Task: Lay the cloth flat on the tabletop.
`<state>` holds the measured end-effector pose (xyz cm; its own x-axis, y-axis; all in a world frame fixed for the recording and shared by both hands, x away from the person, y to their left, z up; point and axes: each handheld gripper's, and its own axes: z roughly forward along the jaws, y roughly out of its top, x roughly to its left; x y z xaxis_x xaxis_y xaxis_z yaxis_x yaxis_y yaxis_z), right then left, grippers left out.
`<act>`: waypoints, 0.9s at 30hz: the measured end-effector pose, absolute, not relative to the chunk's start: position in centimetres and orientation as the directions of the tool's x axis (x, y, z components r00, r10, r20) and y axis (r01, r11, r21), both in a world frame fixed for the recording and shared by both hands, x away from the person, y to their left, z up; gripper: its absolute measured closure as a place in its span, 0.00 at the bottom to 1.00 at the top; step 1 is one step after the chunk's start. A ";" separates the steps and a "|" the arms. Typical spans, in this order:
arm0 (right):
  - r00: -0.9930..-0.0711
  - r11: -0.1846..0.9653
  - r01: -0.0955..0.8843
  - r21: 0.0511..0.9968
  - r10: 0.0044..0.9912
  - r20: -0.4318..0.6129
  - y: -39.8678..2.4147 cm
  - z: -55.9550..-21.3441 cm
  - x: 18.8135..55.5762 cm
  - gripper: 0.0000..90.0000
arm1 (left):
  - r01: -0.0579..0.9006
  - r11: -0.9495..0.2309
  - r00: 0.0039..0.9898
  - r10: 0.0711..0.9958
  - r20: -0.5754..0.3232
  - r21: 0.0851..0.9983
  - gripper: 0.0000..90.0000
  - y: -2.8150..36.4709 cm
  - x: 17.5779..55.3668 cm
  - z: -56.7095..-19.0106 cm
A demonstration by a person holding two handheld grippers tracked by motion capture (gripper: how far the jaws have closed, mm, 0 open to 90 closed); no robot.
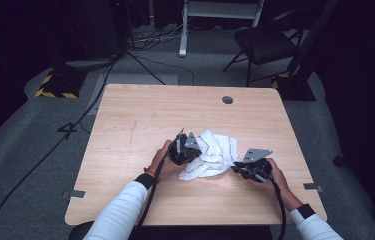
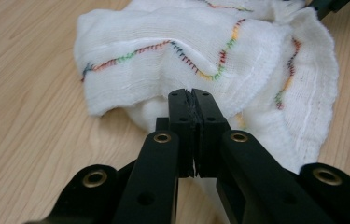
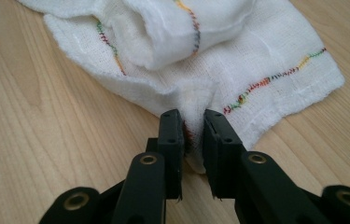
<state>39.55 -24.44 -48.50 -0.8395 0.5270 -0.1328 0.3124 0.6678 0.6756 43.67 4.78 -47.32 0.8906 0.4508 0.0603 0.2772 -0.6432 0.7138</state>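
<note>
I have the white cloth [image 1: 211, 155] with coloured stitching crumpled near the front middle of the wooden surface [image 1: 140, 120]. My left gripper [image 2: 191, 100] is clamped tight on a thin fold at one edge and my right gripper [image 3: 192, 122] pinches a thicker bunch opposite, probably so I can pull it out flat.

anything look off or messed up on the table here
Nothing damaged or spilled. The white woven cloth with rainbow stitching lies crumpled on the light wooden table, pinched by the left gripper and right gripper.
</note>
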 end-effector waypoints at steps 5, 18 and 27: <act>-0.833 0.668 0.315 0.675 0.535 -0.141 -25.4 -48.0 39.4 0.92 | 0.283 -0.649 0.874 0.477 0.088 0.706 0.98 6.2 43.7 -46.9; -0.808 0.594 0.342 0.728 0.582 -0.095 -26.7 -47.9 39.5 0.71 | 0.383 -0.644 0.813 0.575 0.090 0.662 0.98 13.2 43.4 -47.1; -0.814 0.590 0.343 0.730 0.575 -0.083 -24.0 -47.9 40.5 0.53 | 0.438 -0.637 0.777 0.623 0.090 0.634 0.98 16.4 43.7 -48.0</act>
